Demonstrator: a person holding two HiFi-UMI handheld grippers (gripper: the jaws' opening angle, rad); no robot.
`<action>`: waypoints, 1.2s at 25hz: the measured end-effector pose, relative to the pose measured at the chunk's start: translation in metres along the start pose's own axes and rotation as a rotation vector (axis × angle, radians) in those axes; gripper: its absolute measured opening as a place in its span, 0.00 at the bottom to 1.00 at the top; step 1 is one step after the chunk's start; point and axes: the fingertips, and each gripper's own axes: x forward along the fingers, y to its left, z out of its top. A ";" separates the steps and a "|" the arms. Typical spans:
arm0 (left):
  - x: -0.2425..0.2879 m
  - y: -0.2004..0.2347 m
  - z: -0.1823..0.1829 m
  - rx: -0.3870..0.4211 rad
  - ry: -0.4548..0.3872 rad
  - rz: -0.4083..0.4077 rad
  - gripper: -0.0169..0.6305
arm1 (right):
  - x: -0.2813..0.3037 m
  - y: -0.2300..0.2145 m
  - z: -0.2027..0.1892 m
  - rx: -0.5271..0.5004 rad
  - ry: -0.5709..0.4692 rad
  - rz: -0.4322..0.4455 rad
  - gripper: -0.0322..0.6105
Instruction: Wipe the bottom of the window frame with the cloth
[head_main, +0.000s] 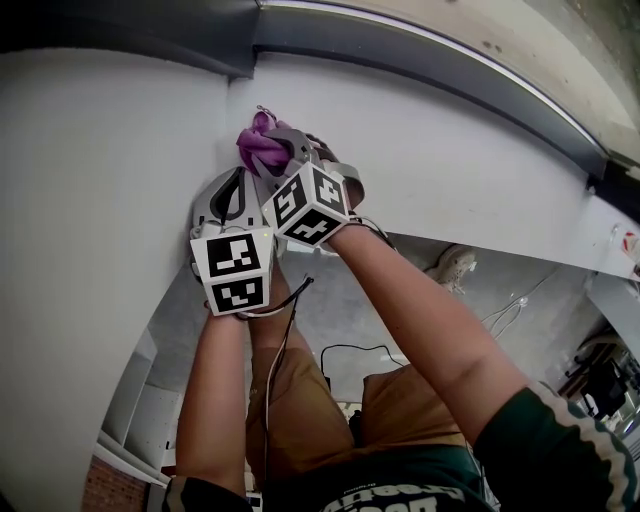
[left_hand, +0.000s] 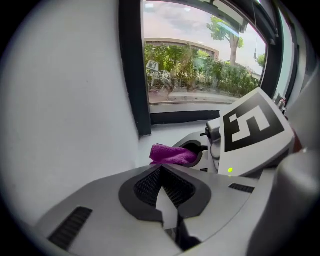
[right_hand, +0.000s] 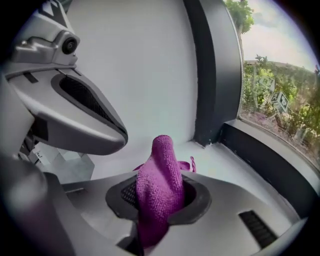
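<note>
Purple microfibre cloth (right_hand: 161, 167): clamped between the jaws of right gripper (right_hand: 159, 205), at left end of white window sill (right_hand: 225, 167), near lower corner of dark window frame (right_hand: 212, 75). Left gripper (left_hand: 161, 175): jaws pressed together, nothing between, just beside right gripper.

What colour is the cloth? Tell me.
Purple. The cloth shows best in the right gripper view.
</note>
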 end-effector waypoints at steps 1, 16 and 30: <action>0.000 0.001 0.000 -0.011 -0.001 -0.005 0.04 | 0.002 0.000 0.001 -0.007 0.000 0.003 0.18; -0.010 -0.008 0.016 0.037 -0.028 -0.031 0.04 | -0.030 0.005 0.016 -0.047 -0.061 0.052 0.19; -0.097 -0.098 0.101 0.096 -0.138 -0.146 0.04 | -0.199 -0.020 0.057 0.062 -0.136 -0.045 0.20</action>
